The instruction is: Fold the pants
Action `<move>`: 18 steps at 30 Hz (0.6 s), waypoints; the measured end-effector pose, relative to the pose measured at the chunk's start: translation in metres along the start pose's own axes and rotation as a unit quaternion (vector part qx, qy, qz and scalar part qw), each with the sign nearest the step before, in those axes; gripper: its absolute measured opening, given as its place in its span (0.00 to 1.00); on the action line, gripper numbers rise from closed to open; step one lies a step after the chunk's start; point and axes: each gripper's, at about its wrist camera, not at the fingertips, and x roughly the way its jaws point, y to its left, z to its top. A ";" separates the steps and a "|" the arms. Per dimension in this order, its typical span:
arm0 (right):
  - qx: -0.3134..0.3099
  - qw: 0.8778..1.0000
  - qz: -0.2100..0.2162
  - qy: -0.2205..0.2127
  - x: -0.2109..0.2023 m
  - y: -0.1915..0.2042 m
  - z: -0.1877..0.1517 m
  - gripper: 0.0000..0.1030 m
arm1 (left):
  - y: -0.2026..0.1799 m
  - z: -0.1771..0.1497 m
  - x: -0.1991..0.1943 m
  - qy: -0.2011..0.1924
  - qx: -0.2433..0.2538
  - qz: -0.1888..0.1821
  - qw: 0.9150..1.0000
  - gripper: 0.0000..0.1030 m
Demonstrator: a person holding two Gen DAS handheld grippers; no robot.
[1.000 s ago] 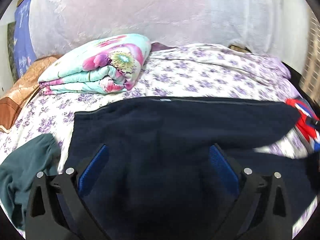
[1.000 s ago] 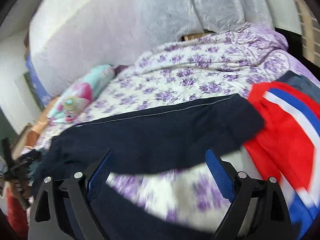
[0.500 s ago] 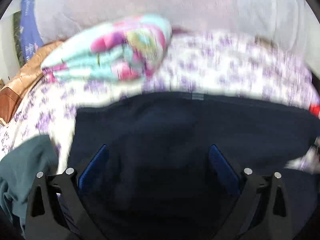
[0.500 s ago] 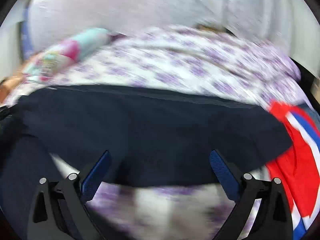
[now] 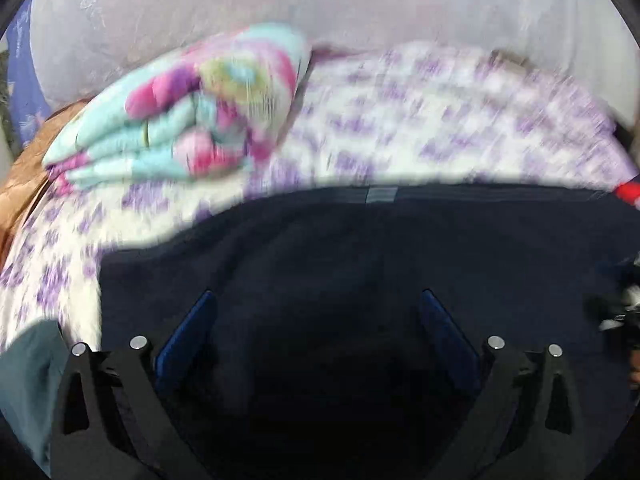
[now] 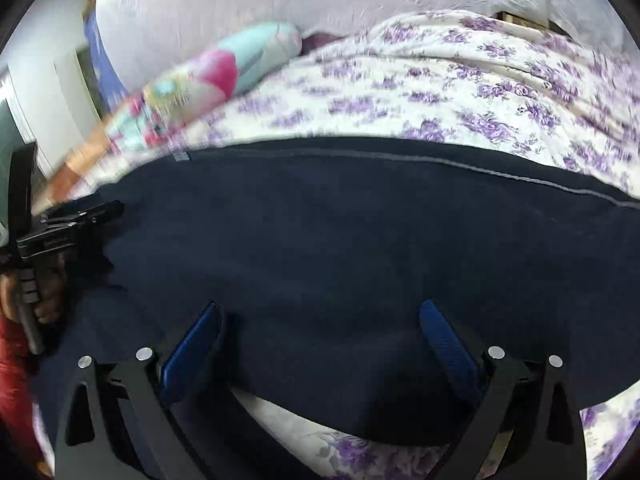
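Lying flat on the bed [image 6: 500, 92], the pants [image 6: 340, 240] run lengthwise left to right, directly ahead of and beneath both grippers. Left gripper [image 5: 316, 328] and right gripper [image 6: 320, 336] stand open and empty; the right one is nearer the pants' near edge.

Dark navy fleece pants [image 6: 340, 240] lie spread flat across a purple-flowered bedsheet [image 6: 480, 92], a pale seam along the far edge.
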 end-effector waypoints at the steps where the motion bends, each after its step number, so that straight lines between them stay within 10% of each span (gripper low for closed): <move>1: 0.008 1.000 0.011 -0.003 -0.003 -0.004 0.000 0.97 | 0.011 0.005 -0.009 -0.018 -0.006 -0.001 1.000 0.95; 6: 0.009 1.000 0.013 -0.003 -0.003 -0.007 0.002 0.97 | 0.099 0.010 -0.023 -0.023 -0.114 -0.013 0.993 0.95; 12: 0.010 1.000 0.013 -0.004 0.001 -0.004 0.000 0.97 | 0.191 -0.022 0.009 0.018 -0.299 -0.054 0.953 0.95; 18: 0.010 1.000 0.014 -0.004 0.000 -0.005 0.000 0.97 | 0.146 -0.014 0.024 0.053 -0.178 -0.037 0.982 0.95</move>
